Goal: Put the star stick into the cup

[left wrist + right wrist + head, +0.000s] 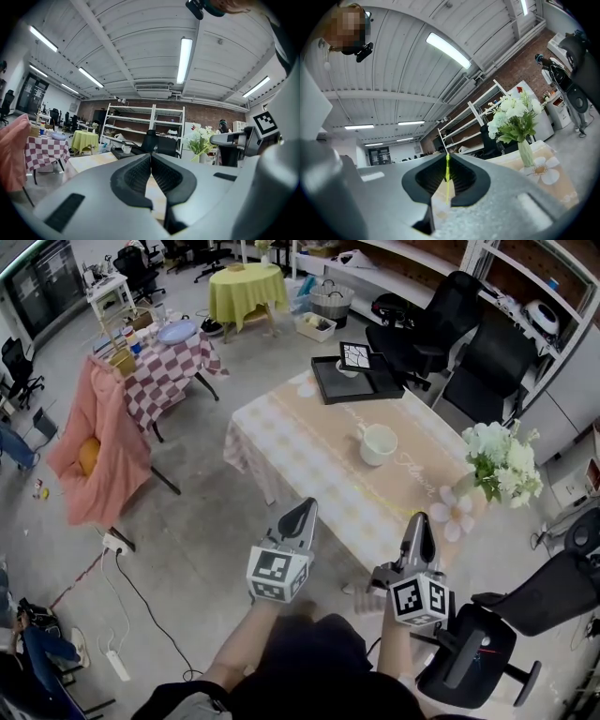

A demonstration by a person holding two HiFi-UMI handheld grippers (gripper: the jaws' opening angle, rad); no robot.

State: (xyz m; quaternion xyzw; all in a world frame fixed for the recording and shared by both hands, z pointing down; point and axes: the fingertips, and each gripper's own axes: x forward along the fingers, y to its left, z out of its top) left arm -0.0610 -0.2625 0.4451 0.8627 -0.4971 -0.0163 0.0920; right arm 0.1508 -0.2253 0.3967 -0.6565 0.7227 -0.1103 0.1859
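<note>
A white cup (378, 443) stands upright near the middle of the beige-clothed table (300, 451); it also shows small and far off as the cup (126, 149) in the left gripper view. My right gripper (419, 524) hovers off the table's near edge, shut on a thin yellow-green stick (447, 177) pinched edge-on between its pads. Its star end is hidden. My left gripper (302, 514) is beside it to the left, also short of the table, jaws closed together with nothing between them (151, 157).
A black tray (323, 382) with a patterned card sits at the table's far end. A vase of white flowers (502, 465) and a white flower mat (453, 512) occupy the right end. Black office chairs (487, 652) stand to the right and behind; a checkered table (173, 362) is far left.
</note>
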